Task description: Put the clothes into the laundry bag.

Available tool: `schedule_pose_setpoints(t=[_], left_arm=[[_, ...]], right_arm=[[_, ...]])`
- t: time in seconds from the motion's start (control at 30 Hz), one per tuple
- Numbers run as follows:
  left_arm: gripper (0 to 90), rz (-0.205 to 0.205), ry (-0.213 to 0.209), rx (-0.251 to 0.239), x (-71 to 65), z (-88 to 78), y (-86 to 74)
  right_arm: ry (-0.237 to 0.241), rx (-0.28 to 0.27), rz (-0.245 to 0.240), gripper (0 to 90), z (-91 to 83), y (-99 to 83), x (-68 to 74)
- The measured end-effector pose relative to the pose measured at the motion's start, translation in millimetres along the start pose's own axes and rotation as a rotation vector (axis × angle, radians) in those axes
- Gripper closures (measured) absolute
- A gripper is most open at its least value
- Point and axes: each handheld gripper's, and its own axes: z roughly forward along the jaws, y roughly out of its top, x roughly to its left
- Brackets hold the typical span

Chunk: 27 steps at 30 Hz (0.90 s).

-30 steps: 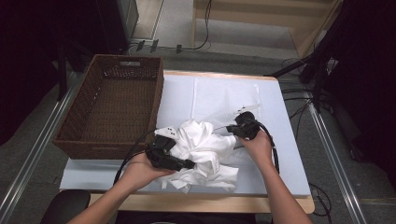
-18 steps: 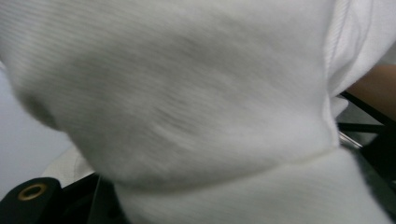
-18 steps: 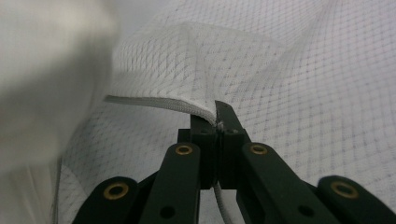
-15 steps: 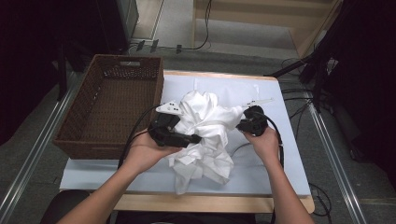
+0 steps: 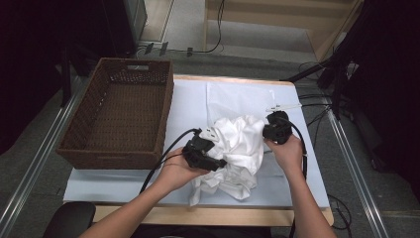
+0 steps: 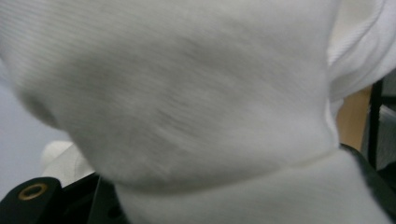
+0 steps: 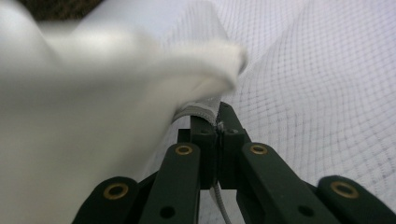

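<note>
Mid-handling of the white garment [image 5: 237, 148], bunched up over the surface [image 5: 124, 178] between both hands, right of the wicker basket [image 5: 119, 114]. Right gripper [image 7: 217, 122] fingers clenched on a hem. Left gripper [image 5: 220, 162] buried in cloth, looks like grasping a fold. Probably next: spread it out or drop in basket, without losing the hem.

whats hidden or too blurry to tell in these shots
- Left gripper view: the crumpled white ribbed cloth covers the jaws, so the left gripper's grip cannot be told.
- High view: the cloth hides both grippers' jaw tips.
- Right gripper view: near cloth is blurred; the right gripper pinches a cloth edge.
- Brown wicker basket: its near wall hides the near floor.
</note>
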Motion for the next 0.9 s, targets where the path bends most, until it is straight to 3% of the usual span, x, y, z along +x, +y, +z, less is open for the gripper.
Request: schedule_pose_setpoints(t=[0.07, 0.23, 0.4, 0.53, 0.67, 0.8, 0.9], left_arm=[[49.0, 0.014, -0.011, 0.037, -3.4, 12.3, -2.7], [48.9, 0.006, -0.038, 0.078, -3.5, 23.3, -0.7], [48.4, -0.058, -0.078, 0.095, 6.2, 30.0, 1.8], [48.5, -0.058, -0.071, 0.094, 8.2, 24.4, 5.4], [48.6, -0.057, -0.061, 0.098, 12.8, 14.7, 10.3], [48.3, -0.110, -0.053, 0.042, 22.9, 2.3, 20.8], [48.3, -0.097, -0.036, 0.052, 26.5, 3.7, 25.4]], right_arm=[[0.011, -0.033, -0.006, 89.8, -9.5, 5.2, 5.5], [0.009, -0.056, -0.038, 89.9, -20.2, 10.8, 15.5], [0.016, -0.062, -0.064, 90.0, -27.2, 15.2, 26.6], [0.005, -0.058, -0.087, 90.0, -26.9, 14.6, 30.9], [0.013, -0.046, -0.068, 90.0, -25.1, 12.2, 28.9], [0.026, -0.044, -0.077, 90.0, -24.0, 12.1, 31.0], [0.037, -0.039, -0.088, 90.0, -22.1, 12.9, 35.2]])
